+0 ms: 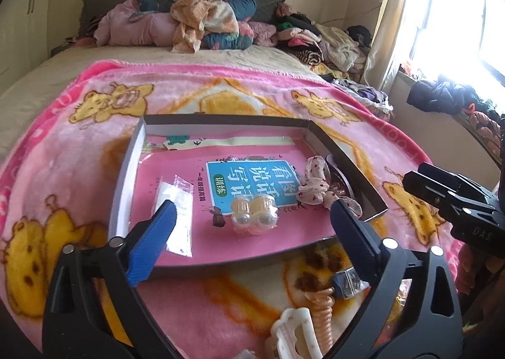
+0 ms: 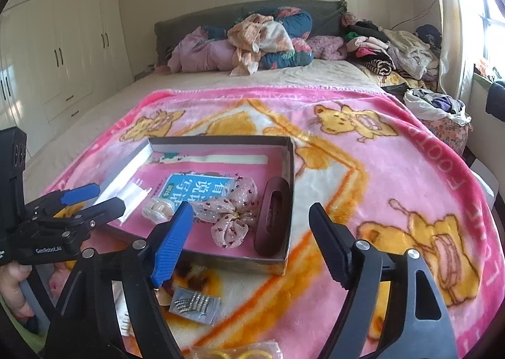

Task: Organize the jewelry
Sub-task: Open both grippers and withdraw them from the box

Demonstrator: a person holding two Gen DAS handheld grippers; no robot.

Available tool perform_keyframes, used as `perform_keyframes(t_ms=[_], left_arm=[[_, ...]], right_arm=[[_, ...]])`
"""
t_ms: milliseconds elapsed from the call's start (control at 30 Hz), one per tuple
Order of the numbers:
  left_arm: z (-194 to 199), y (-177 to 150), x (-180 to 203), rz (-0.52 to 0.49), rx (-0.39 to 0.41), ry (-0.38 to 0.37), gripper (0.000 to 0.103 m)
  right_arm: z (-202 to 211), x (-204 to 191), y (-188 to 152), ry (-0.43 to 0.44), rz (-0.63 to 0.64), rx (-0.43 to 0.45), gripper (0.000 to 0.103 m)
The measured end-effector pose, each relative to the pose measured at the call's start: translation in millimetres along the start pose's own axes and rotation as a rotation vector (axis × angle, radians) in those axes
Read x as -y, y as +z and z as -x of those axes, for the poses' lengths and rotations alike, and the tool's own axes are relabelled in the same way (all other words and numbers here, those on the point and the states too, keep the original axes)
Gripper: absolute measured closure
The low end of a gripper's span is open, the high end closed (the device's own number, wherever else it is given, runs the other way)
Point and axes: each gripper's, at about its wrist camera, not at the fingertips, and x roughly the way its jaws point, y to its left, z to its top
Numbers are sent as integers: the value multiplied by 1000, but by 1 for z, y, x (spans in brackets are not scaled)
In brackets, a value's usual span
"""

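Note:
A shallow dark box [image 1: 132, 153] with a pink floor lies on the blanket. Inside it are a small plastic bag [image 1: 176, 213], a clear yellowish pair of little pots [image 1: 254, 213], a dotted pink bow [image 1: 315, 185] and a dark oval clip [image 2: 273, 217]. My left gripper [image 1: 252, 204] hovers over the box's near edge, open and holding nothing. My right gripper [image 2: 251, 207] stands open above the box's near right corner, also with nothing in it. In front of the box lie a rhinestone clip [image 2: 194, 303], an orange coil tie [image 1: 322, 305] and a white hair claw [image 1: 293, 333].
The pink bear blanket [image 2: 394, 185] covers the near half of a bed. Heaped clothes and pillows [image 2: 262, 40] fill its head end, with more clothes along the right by the window. White wardrobes [image 2: 63, 52] stand at left. A hand [image 2: 14, 289] holds the left gripper.

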Motion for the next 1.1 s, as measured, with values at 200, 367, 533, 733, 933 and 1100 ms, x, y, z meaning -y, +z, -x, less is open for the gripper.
perform_keyframes(t_ms=[200,367,533,733,933,1100], left_arm=[[19,-3,6,-18,26,-4,12],[30,-8,13,-36,29,-13,12],[38,-15,16,-48,29,-17,12],[44,-24,18,-54,21,-25,12],[52,-31,22,-63,32,-32,12],[58,-35,25,-74,46,-29,12]], right_arm=[[24,0,-6,4,-17,36,27],[38,-3,-12,5,-7,45,27],[50,-6,-18,13,0,51,27],[59,-9,-26,19,2,52,27],[69,-13,-36,24,-2,56,27],[77,-16,-42,26,3,68,27]])
